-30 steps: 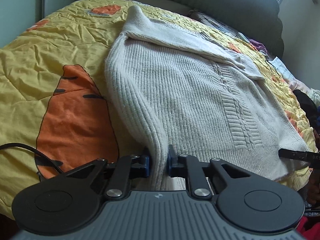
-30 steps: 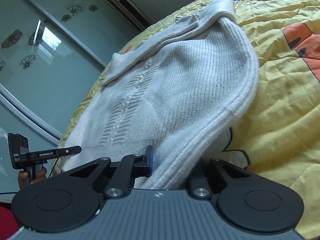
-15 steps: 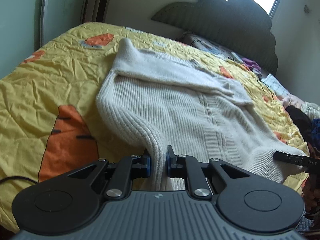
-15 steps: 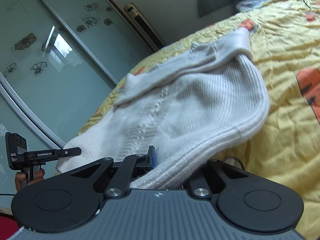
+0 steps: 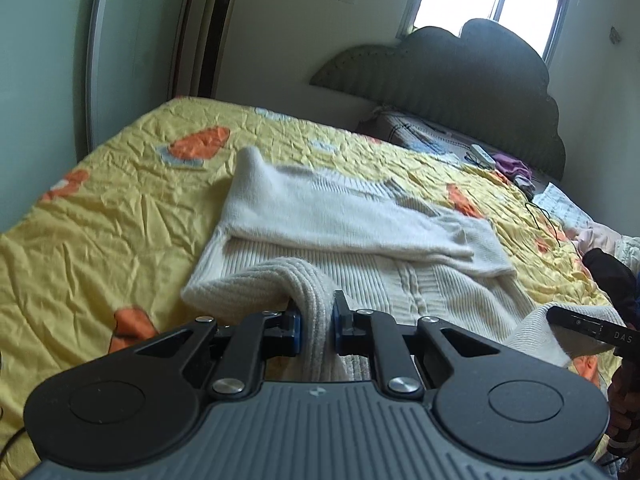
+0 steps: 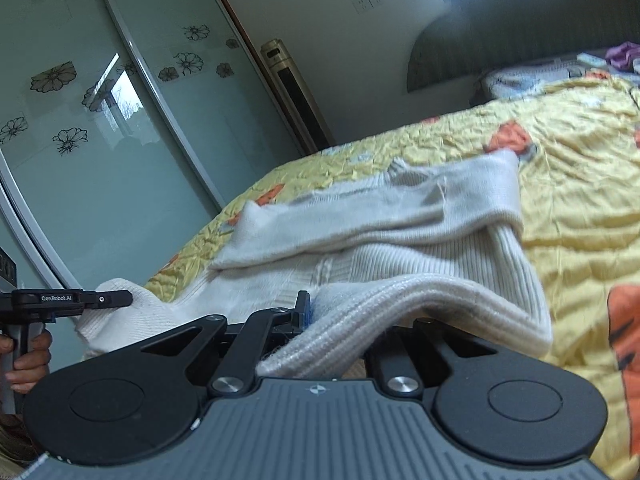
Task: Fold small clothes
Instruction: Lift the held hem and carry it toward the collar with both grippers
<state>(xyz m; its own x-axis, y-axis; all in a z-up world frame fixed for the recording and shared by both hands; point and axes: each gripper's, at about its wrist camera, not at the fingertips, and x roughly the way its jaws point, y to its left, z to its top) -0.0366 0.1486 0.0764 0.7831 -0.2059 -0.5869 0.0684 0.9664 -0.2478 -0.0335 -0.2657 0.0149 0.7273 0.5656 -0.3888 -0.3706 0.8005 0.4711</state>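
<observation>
A cream ribbed knit sweater [image 5: 360, 240] lies on the yellow quilt, its sleeves folded across the chest. My left gripper [image 5: 316, 324] is shut on the sweater's bottom hem at its left corner and holds it lifted above the body. My right gripper [image 6: 344, 316] is shut on the hem at the other corner; the knit [image 6: 400, 240] drapes over its right finger and hides it. Each gripper shows in the other's view: the right one [image 5: 580, 326] at the right edge, the left one [image 6: 72, 300] at the left edge with a hand below.
The yellow quilt [image 5: 100, 220] with orange carrot prints covers the bed. A dark padded headboard [image 5: 460, 80] and loose clothes [image 5: 516, 172] are at the far end. Glass sliding doors [image 6: 100, 120] and a tall air conditioner [image 5: 216, 28] stand to the left.
Both grippers have risen and moved forward over the sweater, carrying the bottom hem up toward the sleeves. The lower body of the sweater now curls off the quilt.
</observation>
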